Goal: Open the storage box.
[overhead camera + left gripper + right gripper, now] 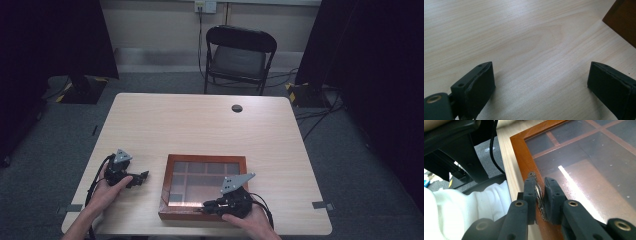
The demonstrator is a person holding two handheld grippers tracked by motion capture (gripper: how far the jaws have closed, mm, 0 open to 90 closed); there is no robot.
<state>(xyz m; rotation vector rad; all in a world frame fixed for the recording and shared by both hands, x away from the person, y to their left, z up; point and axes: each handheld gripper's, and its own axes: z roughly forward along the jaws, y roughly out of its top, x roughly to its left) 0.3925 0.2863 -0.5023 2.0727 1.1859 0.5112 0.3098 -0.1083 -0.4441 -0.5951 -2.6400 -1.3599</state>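
A flat wooden box with a glass lid (204, 186) lies near the table's front edge, its compartments visible through the glass (584, 162). A small metal handle (539, 195) sits on the lid's front frame. My right gripper (209, 206) (540, 185) is shut on that handle, its jaws pressed on either side. My left gripper (142, 176) (540, 80) rests to the left of the box, open, jaws wide apart over bare tabletop. A corner of the box (622, 21) shows at the upper right of the left gripper view.
The light wooden table (200, 125) has a round cable hole (237, 108) at the back. A black folding chair (239, 55) stands behind it. A white sleeve (466, 205) and a chair base (461, 157) show beside the table edge.
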